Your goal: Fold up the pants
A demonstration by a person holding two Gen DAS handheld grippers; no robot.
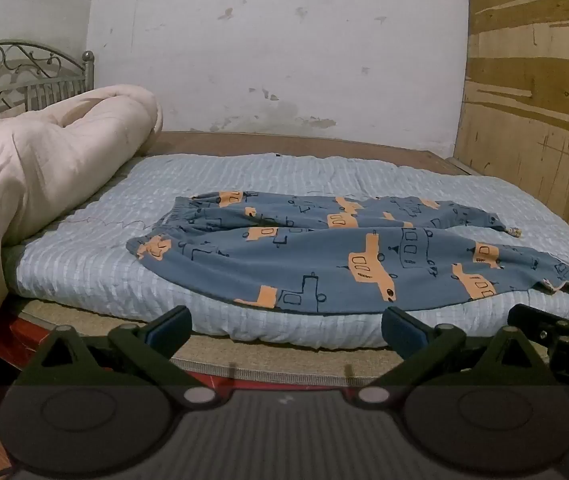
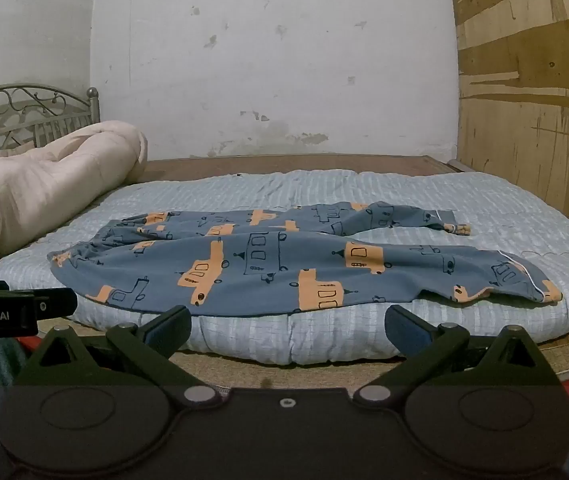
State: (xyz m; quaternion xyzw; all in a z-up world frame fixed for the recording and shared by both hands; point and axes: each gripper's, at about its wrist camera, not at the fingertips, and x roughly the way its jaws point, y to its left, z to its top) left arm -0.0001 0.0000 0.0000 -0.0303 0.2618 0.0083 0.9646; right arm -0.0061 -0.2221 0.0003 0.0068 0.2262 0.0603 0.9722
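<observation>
So: pants [image 1: 356, 256] lie spread flat on bed [image 1: 84, 276], unfolded, waistband left. My left hand-held gripper [image 1: 286, 330] and right hand-held gripper [image 2: 288, 330] gape apart, empty, short of pants. All folding left.

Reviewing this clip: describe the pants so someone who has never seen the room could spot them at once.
Start at the bed against the stained white wall, with a rolled cream duvet at its left end. On the pale blue quilted mat beside that duvet lie the pants, spread flat, waistband left, legs right. They alone are dusty blue, printed with orange vehicles.
</observation>
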